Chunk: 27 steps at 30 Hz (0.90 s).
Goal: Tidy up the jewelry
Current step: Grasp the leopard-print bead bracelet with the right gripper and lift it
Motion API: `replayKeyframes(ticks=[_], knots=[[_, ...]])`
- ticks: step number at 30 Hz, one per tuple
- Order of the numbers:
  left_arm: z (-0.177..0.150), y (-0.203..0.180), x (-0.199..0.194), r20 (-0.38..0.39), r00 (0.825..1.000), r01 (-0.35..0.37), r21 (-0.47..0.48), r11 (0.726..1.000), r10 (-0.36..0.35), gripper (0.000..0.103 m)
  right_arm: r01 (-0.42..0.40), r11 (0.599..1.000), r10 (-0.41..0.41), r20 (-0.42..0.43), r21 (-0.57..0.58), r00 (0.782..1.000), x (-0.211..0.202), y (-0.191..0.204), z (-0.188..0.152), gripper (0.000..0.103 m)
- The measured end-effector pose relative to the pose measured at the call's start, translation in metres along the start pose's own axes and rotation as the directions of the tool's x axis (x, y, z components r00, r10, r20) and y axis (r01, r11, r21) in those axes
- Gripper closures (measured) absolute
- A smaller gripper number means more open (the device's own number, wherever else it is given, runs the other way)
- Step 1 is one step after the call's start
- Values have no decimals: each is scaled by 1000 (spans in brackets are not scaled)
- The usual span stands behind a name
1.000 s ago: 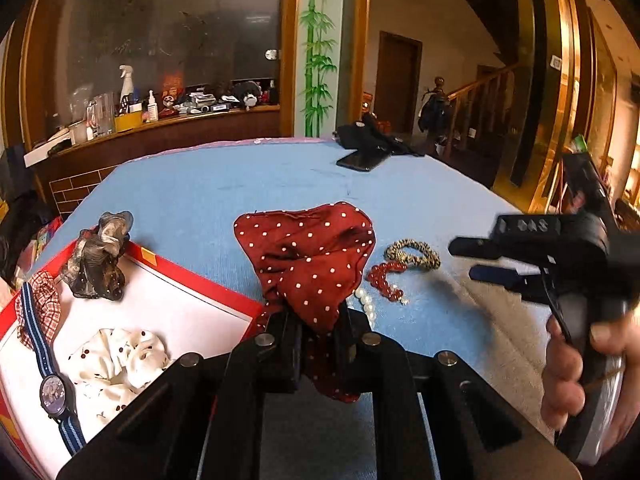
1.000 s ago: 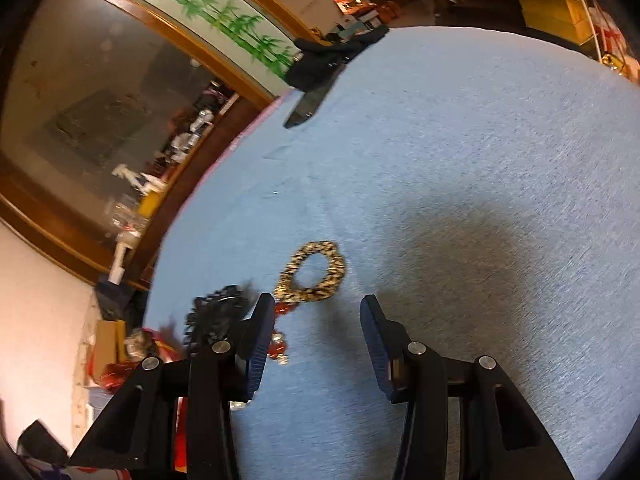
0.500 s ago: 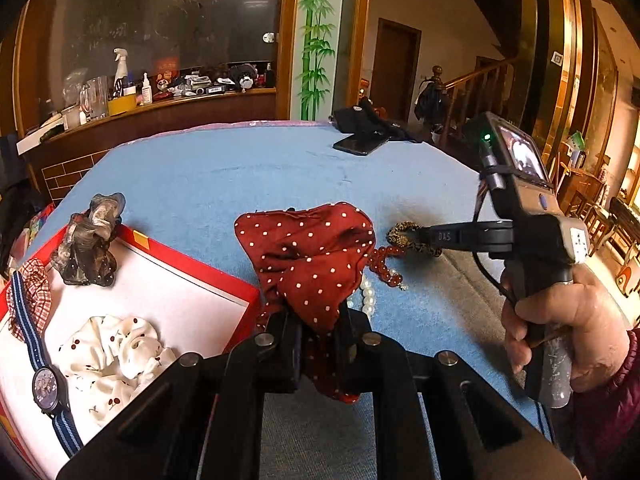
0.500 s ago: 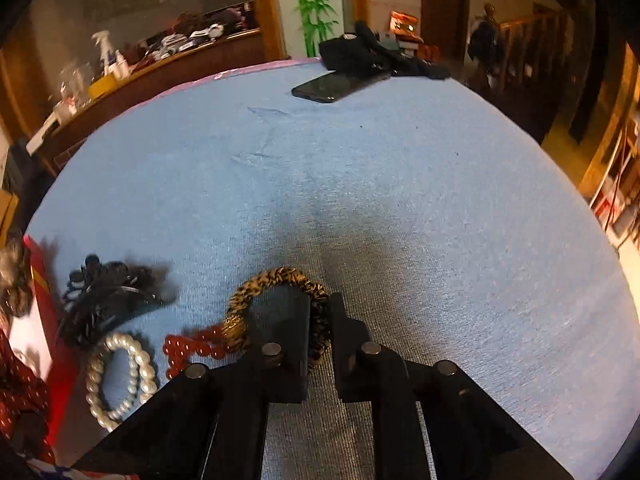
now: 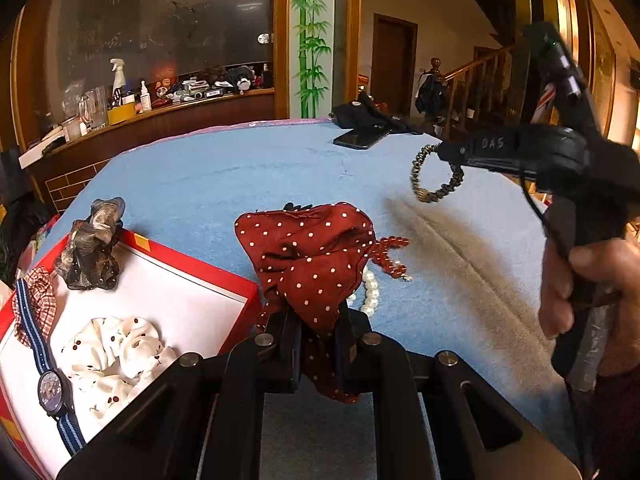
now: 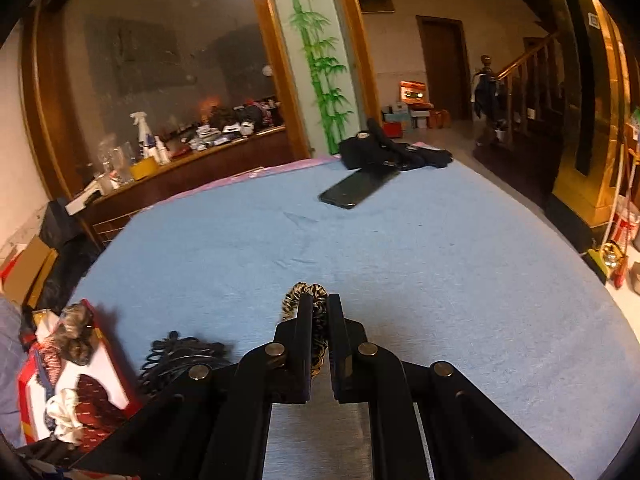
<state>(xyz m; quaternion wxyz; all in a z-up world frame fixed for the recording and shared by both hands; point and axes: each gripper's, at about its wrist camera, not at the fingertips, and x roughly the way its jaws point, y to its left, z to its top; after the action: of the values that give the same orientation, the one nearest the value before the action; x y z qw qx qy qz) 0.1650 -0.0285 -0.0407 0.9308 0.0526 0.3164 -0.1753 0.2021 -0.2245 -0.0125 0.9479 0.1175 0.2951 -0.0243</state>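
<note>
the box [image 5: 192, 276] sits at the table's [image 5: 240, 176] left edge, holding a scrunchie [image 5: 120, 356] and a watch [image 5: 50, 388]; just right of the box, pearls [image 5: 370, 288] and beads [image 5: 386, 256] lie on the table; a phone [image 5: 360, 138] lies near the far edge.

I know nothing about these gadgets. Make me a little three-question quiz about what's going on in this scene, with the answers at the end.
1. True or false: the right hand-held gripper has lifted the leopard-print coiled hair tie off the blue tablecloth.
2. What does the left hand-held gripper pinch? A) white pearl bracelet B) dark red polka-dot scrunchie C) wristwatch
3. Fill in: the white cherry-print scrunchie lies inside the ____-rimmed box.

Key: 1 true; 2 B, the dark red polka-dot scrunchie; 3 red.
</note>
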Motion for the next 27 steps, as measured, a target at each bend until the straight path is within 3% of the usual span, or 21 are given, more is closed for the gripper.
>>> replayKeyframes(ticks=[16,20,22,27], knots=[[2,8,4,-6,1000,-25,-57,998,25,92,-99,989,98,-15,-108,995,0,40,-15,97],[3,13,0,3,999,-47,-77,996,48,92,-169,982,165,-43,-86,985,1,38,-16,96],[4,18,-3,12,998,-61,-95,994,63,92,-252,966,247,-73,-55,966,2,37,-16,96],[5,28,1,-12,994,-113,-132,985,112,92,-295,954,287,-115,-60,951,7,46,-23,96]])
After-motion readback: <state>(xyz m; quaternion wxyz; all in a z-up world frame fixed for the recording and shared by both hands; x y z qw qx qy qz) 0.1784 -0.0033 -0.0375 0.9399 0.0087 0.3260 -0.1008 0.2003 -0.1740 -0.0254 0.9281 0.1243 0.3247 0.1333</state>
